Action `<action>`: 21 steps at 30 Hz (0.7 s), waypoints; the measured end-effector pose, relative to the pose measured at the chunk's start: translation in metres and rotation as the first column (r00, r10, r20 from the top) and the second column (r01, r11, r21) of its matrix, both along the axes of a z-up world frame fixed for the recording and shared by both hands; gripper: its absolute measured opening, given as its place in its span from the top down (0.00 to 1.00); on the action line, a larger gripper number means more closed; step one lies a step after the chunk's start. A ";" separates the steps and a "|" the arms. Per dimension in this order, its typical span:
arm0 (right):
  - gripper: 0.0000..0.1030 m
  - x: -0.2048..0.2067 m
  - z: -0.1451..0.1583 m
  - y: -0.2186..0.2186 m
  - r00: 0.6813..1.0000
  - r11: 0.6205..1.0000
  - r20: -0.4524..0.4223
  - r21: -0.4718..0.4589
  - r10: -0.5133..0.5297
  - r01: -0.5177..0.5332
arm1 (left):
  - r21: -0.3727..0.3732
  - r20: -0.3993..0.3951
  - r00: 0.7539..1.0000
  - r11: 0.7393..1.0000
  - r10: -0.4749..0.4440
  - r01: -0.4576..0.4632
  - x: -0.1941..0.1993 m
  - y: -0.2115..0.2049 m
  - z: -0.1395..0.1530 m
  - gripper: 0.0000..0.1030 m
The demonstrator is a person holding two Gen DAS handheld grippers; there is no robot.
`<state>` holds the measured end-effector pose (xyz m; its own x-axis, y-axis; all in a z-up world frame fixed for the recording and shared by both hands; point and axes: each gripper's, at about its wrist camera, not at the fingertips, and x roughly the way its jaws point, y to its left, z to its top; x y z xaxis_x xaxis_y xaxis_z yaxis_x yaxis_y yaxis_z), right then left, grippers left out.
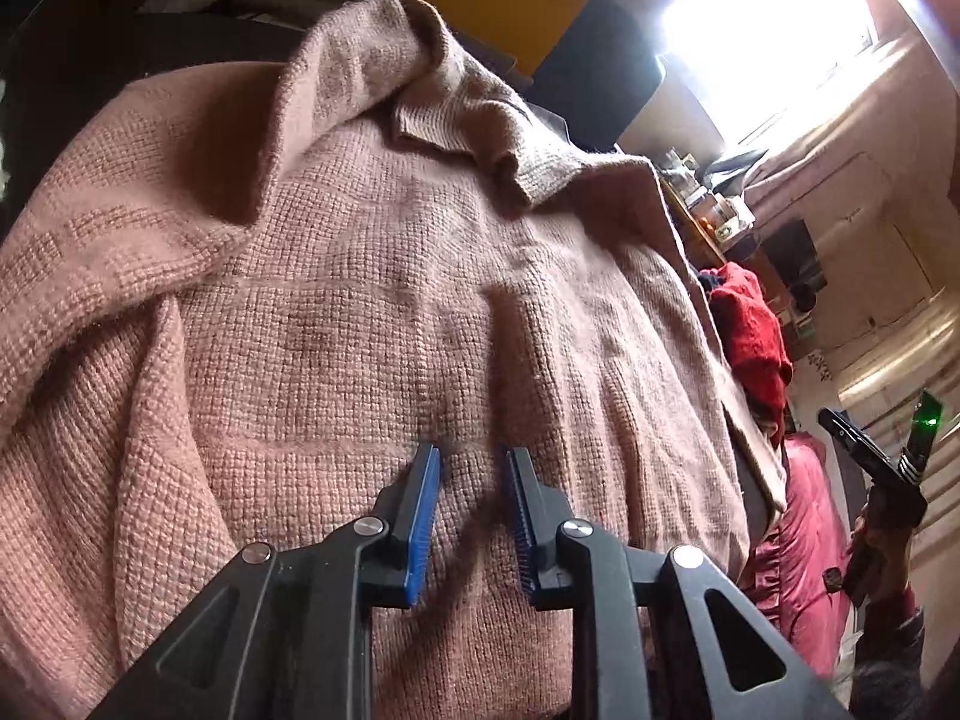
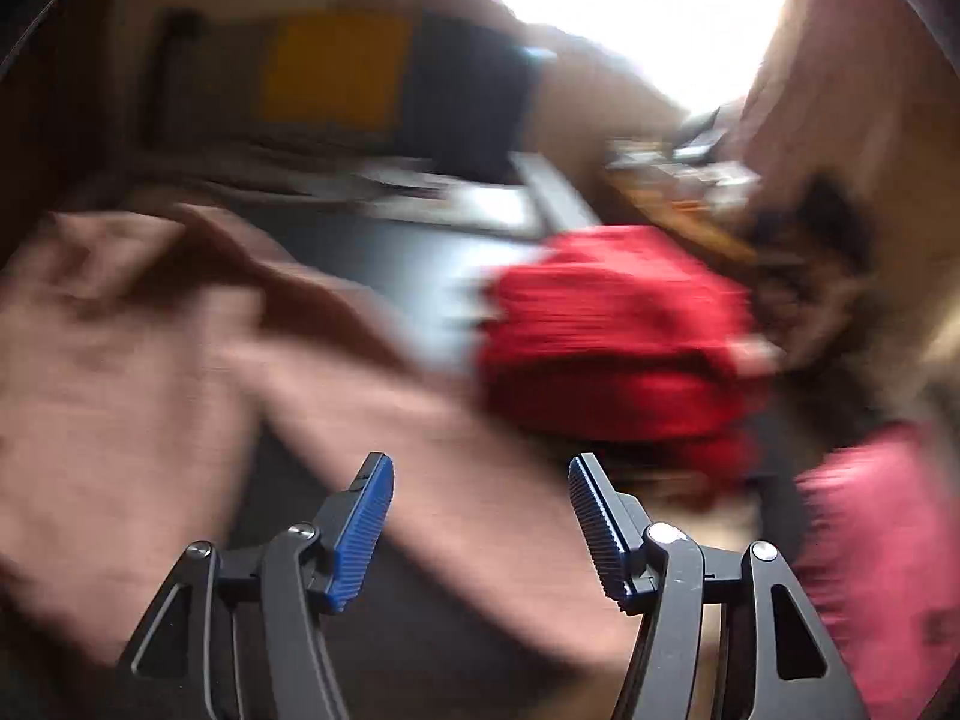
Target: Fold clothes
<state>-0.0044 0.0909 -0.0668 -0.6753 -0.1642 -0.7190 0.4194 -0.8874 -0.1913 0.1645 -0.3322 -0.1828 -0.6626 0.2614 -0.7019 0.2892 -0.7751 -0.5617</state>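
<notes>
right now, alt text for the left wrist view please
A pink knitted sweater fills most of the view, spread out with its collar folded at the top. The left gripper hovers over its lower part with blue pads slightly apart and nothing between them. At the right edge lie a red garment and the right gripper.

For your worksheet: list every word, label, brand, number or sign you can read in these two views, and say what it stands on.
None can be read.
Shelf clutter beyond the pink knitted sweater: any labels too small to read.
Right wrist view: blurred by motion; nothing legible on the red garment.
</notes>
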 end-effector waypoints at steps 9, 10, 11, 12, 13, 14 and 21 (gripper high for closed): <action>0.42 0.071 -0.103 -0.188 0.868 0.906 0.276 -0.219 0.414 -0.362 | -0.014 0.007 1.000 1.000 -0.012 0.013 0.001 -0.004 -0.001 0.79; 0.42 0.072 -0.105 -0.187 0.876 0.907 0.247 -0.183 0.415 -0.378 | -0.014 0.007 1.000 1.000 -0.009 0.009 0.002 -0.004 -0.001 0.79; 0.42 0.074 -0.108 -0.186 0.882 0.908 0.217 -0.147 0.417 -0.393 | -0.012 0.007 1.000 1.000 -0.003 0.003 0.002 -0.004 -0.001 0.79; 0.42 0.072 -0.109 -0.180 0.890 0.914 0.211 -0.109 0.405 -0.391 | -0.009 0.003 1.000 1.000 0.000 0.000 0.001 -0.003 -0.002 0.79; 0.38 0.067 -0.108 -0.168 0.903 0.923 0.190 -0.076 0.385 -0.378 | -0.008 -0.001 1.000 1.000 -0.007 0.007 -0.001 -0.001 -0.002 0.79; 0.26 0.061 -0.108 -0.156 0.917 0.934 0.180 -0.054 0.356 -0.352 | -0.007 -0.006 1.000 1.000 -0.019 0.019 -0.002 0.002 -0.002 0.79; 0.15 0.031 -0.104 -0.113 0.945 0.969 0.225 -0.116 0.238 -0.216 | -0.014 -0.098 0.995 0.999 0.033 -0.035 0.042 -0.009 0.030 0.72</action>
